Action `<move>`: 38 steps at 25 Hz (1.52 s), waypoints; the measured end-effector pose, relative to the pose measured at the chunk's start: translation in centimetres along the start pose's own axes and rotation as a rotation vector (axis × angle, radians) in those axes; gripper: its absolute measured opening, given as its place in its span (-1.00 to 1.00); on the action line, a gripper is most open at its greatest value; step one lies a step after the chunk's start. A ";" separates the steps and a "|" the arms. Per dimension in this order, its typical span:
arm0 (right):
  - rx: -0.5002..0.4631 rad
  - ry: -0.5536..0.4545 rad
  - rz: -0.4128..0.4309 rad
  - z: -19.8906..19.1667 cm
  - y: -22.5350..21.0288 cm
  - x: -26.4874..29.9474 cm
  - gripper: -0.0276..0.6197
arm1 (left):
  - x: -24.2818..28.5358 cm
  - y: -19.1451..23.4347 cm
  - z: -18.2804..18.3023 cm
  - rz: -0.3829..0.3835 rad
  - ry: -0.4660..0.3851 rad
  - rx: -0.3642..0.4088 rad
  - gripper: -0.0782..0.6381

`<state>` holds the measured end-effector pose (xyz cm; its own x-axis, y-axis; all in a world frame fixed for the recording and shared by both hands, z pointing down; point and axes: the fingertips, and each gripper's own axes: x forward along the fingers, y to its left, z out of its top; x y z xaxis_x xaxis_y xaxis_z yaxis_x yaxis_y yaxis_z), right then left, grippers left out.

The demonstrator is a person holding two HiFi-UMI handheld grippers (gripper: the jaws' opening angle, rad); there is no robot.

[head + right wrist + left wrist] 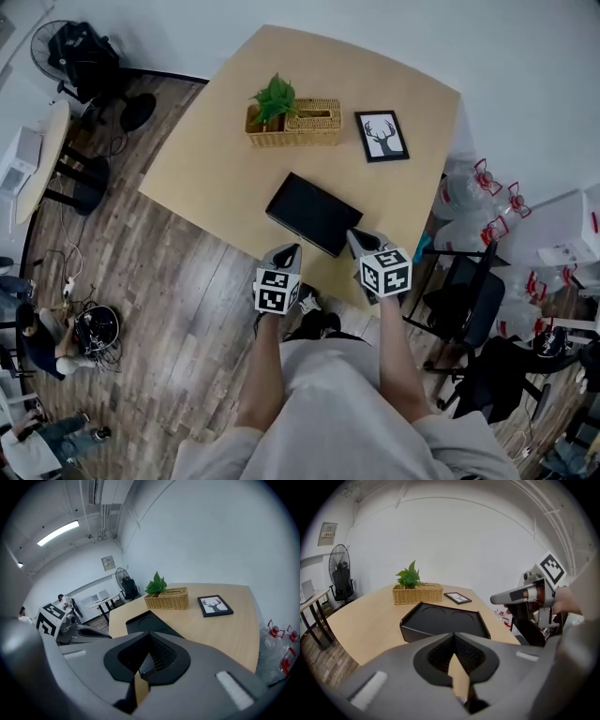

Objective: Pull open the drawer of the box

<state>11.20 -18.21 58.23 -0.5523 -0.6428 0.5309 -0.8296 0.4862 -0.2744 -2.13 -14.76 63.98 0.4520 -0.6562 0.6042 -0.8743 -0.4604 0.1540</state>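
Fingers of the left gripper and right gripper are pressed together, empty, just short of the black box at the worktop's near edge. Approach stage, I judge: next, 1 gripper must open and catch the drawer front, not yet discernible.

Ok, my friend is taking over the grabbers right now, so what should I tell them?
Left gripper: jaws shut, empty, at the near edge of the light wooden table, short of the box.
Right gripper: jaws shut, empty, close to the box's near corner.
The flat black rectangular box lies mid-table, nearer than the woven wicker basket and the black-framed deer picture.
Done: nothing; no drawer sticks out.
Left: grip the drawer and pull it open.
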 end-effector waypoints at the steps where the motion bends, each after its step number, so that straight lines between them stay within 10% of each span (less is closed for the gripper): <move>1: -0.007 0.021 0.006 -0.2 0.0 0.6 -0.92 | 0.5 0.2 -0.2 -0.004 0.005 0.005 -0.64; 8: -0.157 0.156 0.107 0.1 1.4 4.9 -0.92 | 2.9 0.9 -2.0 -0.054 0.086 0.046 -0.63; 17: -0.604 0.379 0.255 0.2 3.6 11.2 -0.92 | 4.7 2.1 -2.9 -0.114 0.087 0.054 -0.63; 38: -0.281 0.459 0.300 -1.9 1.3 14.5 -0.92 | 6.6 3.2 -5.0 -0.164 0.086 0.026 -0.47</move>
<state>2.29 -25.75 67.12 -0.6149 -0.1634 0.7715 -0.5556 0.7840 -0.2769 -2.79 -17.54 72.33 0.5705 -0.5180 0.6374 -0.7845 -0.5735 0.2361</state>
